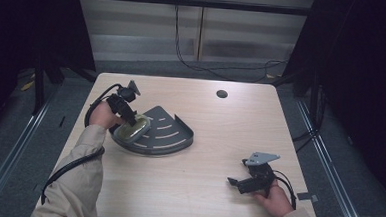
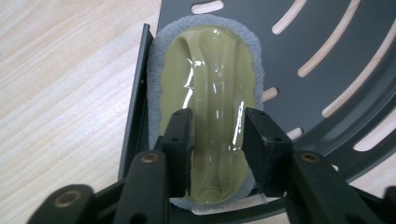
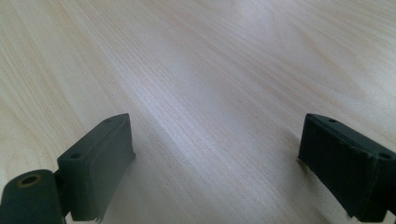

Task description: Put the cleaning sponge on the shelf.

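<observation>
Olive-green oval sponge (image 2: 210, 107), grey felt-edged, glossy wrap, lying flat at dark slotted corner tray's (image 1: 172, 132) left edge.

On the table (image 1: 204, 134), a quarter-round slotted corner tray (image 1: 167, 132) lies left of centre. A sponge (image 1: 134, 127) lies in the tray against its left wall, with the left gripper (image 1: 132, 116) over it, jaws on either side. The right gripper (image 1: 237, 183) rests well apart, near the front right edge. A grommet hole (image 1: 222, 94) sits toward the far edge.
</observation>
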Tool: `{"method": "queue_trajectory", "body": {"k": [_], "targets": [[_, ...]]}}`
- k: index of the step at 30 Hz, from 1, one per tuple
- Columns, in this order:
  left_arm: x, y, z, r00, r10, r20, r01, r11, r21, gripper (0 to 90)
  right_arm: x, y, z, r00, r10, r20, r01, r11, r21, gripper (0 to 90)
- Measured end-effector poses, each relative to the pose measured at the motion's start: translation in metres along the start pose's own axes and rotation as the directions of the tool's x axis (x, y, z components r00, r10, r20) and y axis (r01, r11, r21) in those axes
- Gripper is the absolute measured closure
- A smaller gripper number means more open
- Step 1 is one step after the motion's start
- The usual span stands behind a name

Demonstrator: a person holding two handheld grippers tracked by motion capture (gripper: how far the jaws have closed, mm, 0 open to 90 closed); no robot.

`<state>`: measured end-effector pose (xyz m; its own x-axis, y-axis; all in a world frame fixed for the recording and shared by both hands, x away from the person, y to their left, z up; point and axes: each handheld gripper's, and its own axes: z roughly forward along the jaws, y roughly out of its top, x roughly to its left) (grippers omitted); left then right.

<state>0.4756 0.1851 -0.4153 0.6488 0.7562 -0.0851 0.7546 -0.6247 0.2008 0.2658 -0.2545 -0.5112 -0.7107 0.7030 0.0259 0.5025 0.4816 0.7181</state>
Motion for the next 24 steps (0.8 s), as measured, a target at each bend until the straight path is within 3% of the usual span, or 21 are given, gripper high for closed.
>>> {"method": "queue_trajectory", "body": {"k": [14, 24], "targets": [[-0.007, 0.001, -0.012, 0.9996, -0.026, 0.002, 0.026, 0.9995, -0.018, 41.2, 0.000, 0.000, 0.000, 1.0000, 0.000, 0.000, 0.000, 1.000, 0.000, 9.3], [-0.009, -0.003, -0.020, 0.9966, -0.083, -0.005, 0.082, 0.9957, -0.042, 25.8, 0.000, 0.000, 0.000, 1.0000, 0.000, 0.002, 0.000, 1.000, 0.000, 9.3]]}}
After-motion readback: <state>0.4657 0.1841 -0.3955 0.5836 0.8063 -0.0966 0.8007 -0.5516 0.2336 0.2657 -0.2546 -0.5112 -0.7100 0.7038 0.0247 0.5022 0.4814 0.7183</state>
